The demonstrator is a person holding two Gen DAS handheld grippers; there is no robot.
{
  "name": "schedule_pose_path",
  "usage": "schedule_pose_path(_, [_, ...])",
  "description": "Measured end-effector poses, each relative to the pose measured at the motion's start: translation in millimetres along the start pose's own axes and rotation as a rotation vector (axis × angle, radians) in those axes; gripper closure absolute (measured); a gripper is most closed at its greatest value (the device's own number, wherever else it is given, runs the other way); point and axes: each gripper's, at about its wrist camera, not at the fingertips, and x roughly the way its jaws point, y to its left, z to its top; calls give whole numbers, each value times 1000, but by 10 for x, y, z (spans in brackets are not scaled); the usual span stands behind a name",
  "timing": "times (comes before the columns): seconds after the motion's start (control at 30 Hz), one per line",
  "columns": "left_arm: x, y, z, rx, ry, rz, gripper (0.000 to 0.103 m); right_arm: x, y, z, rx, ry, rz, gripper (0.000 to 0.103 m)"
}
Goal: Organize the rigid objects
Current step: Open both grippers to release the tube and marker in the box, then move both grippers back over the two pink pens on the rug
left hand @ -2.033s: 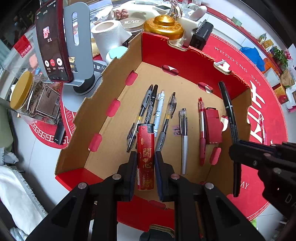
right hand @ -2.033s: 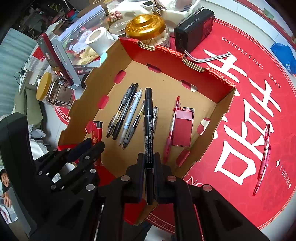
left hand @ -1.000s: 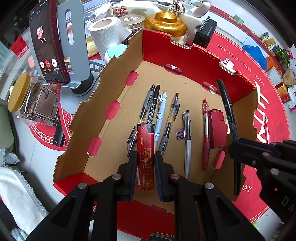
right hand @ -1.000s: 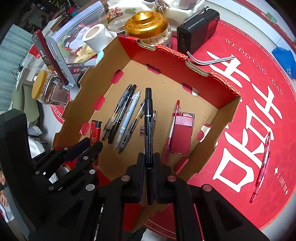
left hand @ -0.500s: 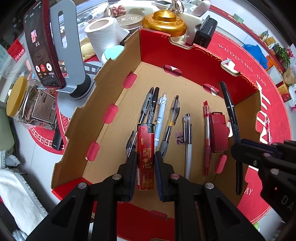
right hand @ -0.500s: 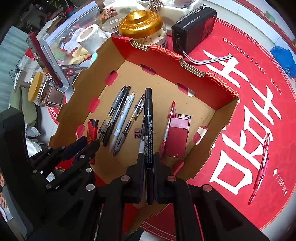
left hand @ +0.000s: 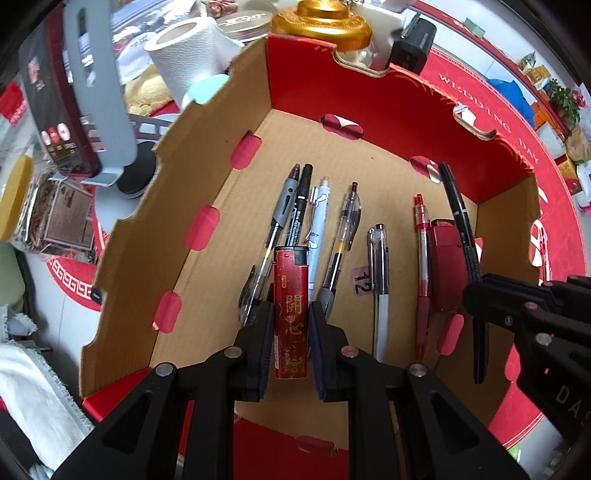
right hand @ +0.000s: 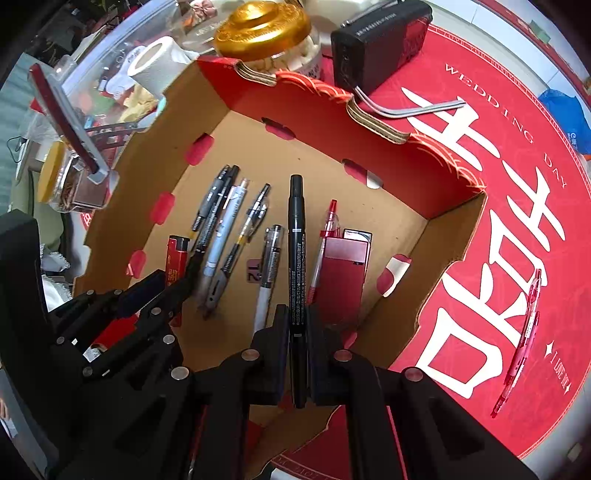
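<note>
the left gripper (left hand: 289, 325) is closed on a red lighter (left hand: 291, 310), both fingers pressed to its sides, the lighter pointing forward over the near part of the cardboard box (left hand: 155, 206). whether the lighter touches the box floor cannot be told. the right gripper (right hand: 297, 325) is closed on a black marker (right hand: 296, 254), clamped near the marker's rear end, the cap end pointing toward the far wall of the box; the marker is held above the box contents.

on the box floor lies a row of pens roughly parallel: a grey pen (left hand: 282, 206) and a black pen (left hand: 300, 206) touching side by side, a light blue pen (left hand: 318, 229) just beside them, a clear pen (left hand: 345, 229), a clear-and-white pen (left hand: 379, 280), and a red pen (left hand: 422, 258). a dark red case (right hand: 345, 273) lies just beside the red pen, near the right wall. a small tag marked 12 (left hand: 361, 281) lies between the clear pen and the clear-and-white pen.

outside the box, a pink pen (right hand: 524, 325) lies on the red mat (right hand: 498, 155), well apart from the box. a gold lid (right hand: 263, 27), a black radio (right hand: 376, 40), a paper roll (right hand: 157, 66) and a phone on a stand (left hand: 74, 103) are beyond the box.
</note>
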Motion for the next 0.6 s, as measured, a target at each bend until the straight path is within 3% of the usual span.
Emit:
schedule_pose_path(0.17, [110,-41,32,22,7,4,82,109,-25,21,-2,20,-12,93])
schedule_pose_path(0.2, [127,-49,38,26,7,9,78,124,-27,23,-2,22,-18,93])
schedule_pose_path(0.27, [147,-65,33,33,2,13,46,125,-29,27,-5,18,-22,93])
schedule_pose_path(0.3, [140,-60,30,30,-6,7,23,118,-27,33,-9,18,-18,93])
schedule_pose_path(0.33, [125,-53,27,28,-16,-2,12,103,-21,35,-16,14,-20,90])
schedule_pose_path(0.4, [95,-47,19,33,-34,-9,0,35,-10,25,-35,-13,-42,47])
schedule_pose_path(0.43, [83,-39,18,29,-47,-18,0,-27,4,17,-47,-48,-19,23])
schedule_pose_path(0.6, [108,34,26,-13,-43,-37,0,-325,100,-52,-101,-134,-59,22])
